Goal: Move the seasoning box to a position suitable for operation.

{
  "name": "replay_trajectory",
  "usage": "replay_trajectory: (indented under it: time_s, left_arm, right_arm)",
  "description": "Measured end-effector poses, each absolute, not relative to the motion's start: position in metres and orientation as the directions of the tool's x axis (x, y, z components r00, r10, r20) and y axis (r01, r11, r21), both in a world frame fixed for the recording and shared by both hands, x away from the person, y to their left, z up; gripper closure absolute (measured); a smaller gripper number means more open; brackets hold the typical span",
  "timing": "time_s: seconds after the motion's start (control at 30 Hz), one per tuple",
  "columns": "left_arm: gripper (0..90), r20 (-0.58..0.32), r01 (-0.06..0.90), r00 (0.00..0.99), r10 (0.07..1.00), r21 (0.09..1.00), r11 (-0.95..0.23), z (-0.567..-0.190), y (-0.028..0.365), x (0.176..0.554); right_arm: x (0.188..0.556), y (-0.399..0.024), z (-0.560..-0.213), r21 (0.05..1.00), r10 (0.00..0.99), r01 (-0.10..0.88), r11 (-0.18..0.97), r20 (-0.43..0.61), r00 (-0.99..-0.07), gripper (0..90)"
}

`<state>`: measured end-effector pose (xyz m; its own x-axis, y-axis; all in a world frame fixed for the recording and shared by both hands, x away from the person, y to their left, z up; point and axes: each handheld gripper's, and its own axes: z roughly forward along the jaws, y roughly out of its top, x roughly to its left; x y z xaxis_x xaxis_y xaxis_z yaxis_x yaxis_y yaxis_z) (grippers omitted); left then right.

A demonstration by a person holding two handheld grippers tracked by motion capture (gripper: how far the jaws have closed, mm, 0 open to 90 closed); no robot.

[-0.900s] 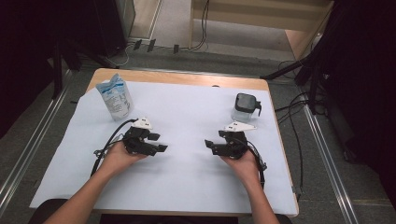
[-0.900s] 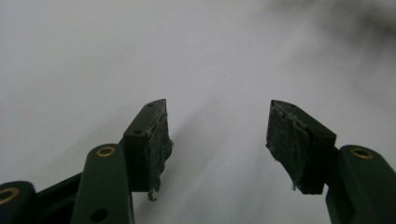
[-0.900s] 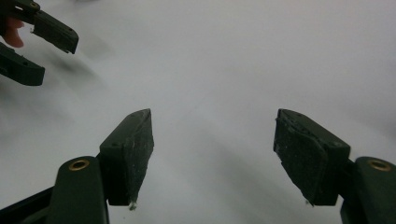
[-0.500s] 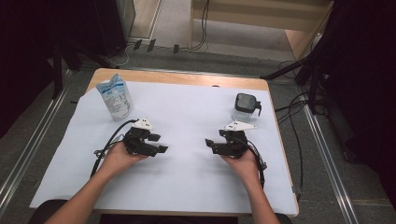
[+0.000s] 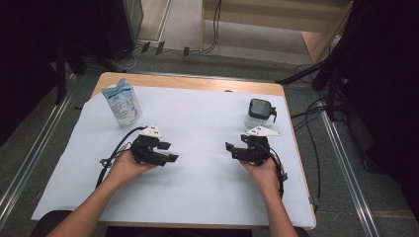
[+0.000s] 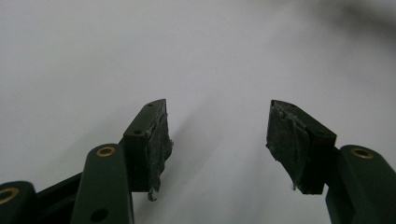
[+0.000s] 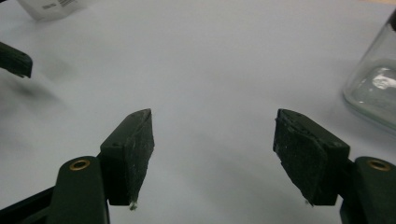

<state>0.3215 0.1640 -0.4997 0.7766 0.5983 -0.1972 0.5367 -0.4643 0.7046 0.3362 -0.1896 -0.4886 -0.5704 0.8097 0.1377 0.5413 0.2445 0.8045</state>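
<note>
Two hand-held grippers rest low over a worktop (image 5: 192,84) covered by a white sheet (image 5: 197,173), each held in one of a person's hands. The left hand-held gripper (image 5: 169,152) sits left of centre with its jaws pointing toward the middle; the jaws are spread with only bare sheet between them. The right hand-held gripper (image 5: 229,149) sits right of centre, facing the left one, its jaws likewise spread and holding nothing (both show worn black pads in the gripper views).

Nearest the left hand-held gripper is a pouch (image 5: 121,102), standing upright near the far left corner of the sheet. It is a soft white pack with pale blue print, its top edge slanted and crimped.

Nearest the right hand-held gripper, just beyond it toward the far right of the sheet, stands a jar (image 5: 259,114). It has clear glass walls and a black lid with a small tab on one side. The jar and pouch are well apart.
</note>
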Motion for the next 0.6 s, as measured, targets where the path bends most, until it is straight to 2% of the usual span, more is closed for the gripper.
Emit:
replay_trajectory:
  time_s: [0.3,0.6]
  left_arm:
    - [39.0,-0.206,0.54,0.778,0.594,0.702,-0.465,-0.5,0.163,0.32]
    - [38.2,-0.205,0.546,0.777,0.595,0.69,-0.476,-0.5,0.162,0.317]
  right_arm:
    - [0.345,-0.206,-0.49,0.81,0.865,0.559,0.181,0.14,-0.482,28.4]
    - [0.361,-0.219,-0.491,0.815,0.925,0.571,0.1,0.135,-0.355,15.9]
